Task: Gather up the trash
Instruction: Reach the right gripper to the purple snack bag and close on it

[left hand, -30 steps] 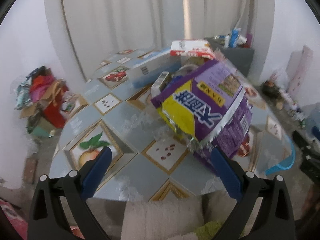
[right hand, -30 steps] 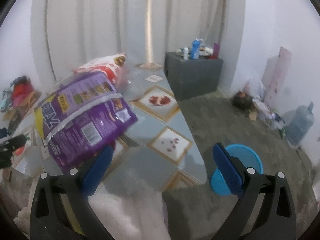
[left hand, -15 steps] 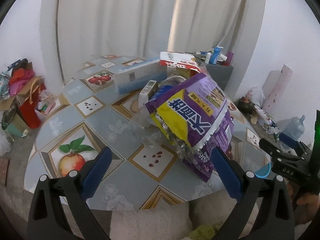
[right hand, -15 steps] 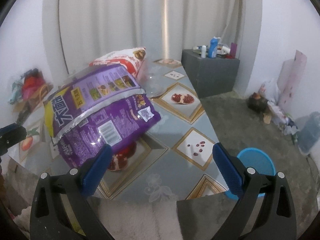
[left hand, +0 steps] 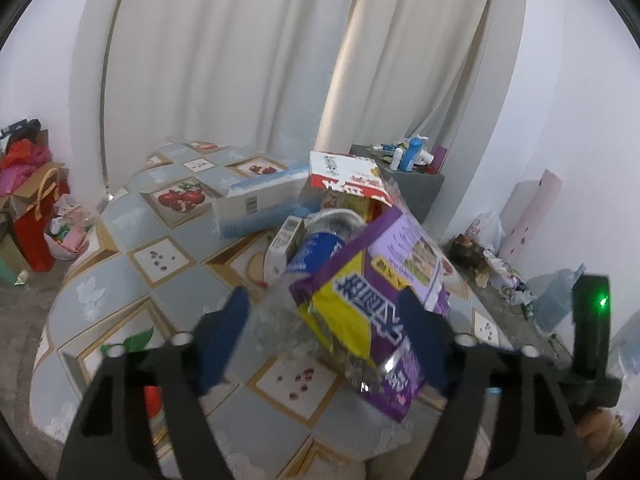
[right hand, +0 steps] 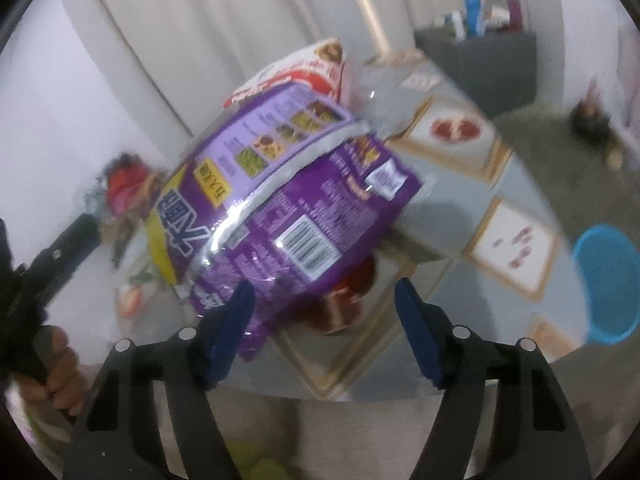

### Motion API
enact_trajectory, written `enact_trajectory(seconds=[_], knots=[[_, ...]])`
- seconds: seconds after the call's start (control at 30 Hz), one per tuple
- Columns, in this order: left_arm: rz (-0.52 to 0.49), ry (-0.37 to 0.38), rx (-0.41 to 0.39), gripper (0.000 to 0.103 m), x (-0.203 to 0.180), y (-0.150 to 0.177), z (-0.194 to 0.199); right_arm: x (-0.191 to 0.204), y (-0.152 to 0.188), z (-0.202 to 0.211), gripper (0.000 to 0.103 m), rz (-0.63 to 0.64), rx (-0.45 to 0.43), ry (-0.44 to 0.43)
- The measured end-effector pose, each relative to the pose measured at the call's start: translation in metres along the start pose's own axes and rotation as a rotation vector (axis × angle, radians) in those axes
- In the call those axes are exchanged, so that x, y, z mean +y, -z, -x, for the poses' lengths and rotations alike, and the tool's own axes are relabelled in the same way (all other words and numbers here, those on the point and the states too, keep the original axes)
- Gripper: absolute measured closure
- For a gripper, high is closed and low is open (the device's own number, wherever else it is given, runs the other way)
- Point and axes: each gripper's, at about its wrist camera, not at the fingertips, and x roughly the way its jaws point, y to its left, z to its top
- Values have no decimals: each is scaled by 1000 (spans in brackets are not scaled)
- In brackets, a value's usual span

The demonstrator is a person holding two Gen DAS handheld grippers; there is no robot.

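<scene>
A purple and yellow snack bag lies on top of a trash heap on the fruit-patterned table. My left gripper has its jaws closing, with the bag's lower end and some clear plastic wrap between the blue fingers; no pad visibly presses on them. From the other side my right gripper is closing too. The bag reaches down to its left finger, and the rest of the gap shows bare table.
Behind the bag lie a red and white packet, a blue and white box and a small carton. A blue basket stands on the floor right of the table. A grey cabinet holds bottles. A hand grips the left tool.
Both pairs of jaws have narrowed from wide open. Both grippers have come closer to the purple bag, and the right view has tilted and dipped toward it.
</scene>
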Motion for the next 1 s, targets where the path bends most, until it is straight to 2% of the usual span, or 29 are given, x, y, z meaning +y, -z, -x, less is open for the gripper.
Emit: enact_trajectory(seconds=[0.03,0.1,0.13,0.2,0.37,0.5,0.7,0.9,1.0], knots=[[2,4,-1,42,1,-5,-4,-2,-1,-3,36,-20,11,-21],[-1,-6,-2,56,1,-9,-9,-10,-3,-12,36,-88,46,-79],[-8,-26,5,60,1,-12,-16,-12,-3,-14,36,-110,57,-97],[-22,-44,26,76,3,-14,-27,-16,-3,-21,36,-155,83,-146],[-49,-85,95,90,7,-7,-49,-21,-2,-31,36,-202,109,-227],[-48,-115,155,94,11,1,-62,-28,-4,-39,36,-236,108,-294],[-56,-129,154,94,11,2,-64,-31,-18,-56,36,-248,82,-350],[-71,-143,153,94,6,2,-64,-47,-14,-56,36,-301,55,-426],[-71,-145,153,94,6,3,-64,-56,-10,-60,48,-314,58,-420]])
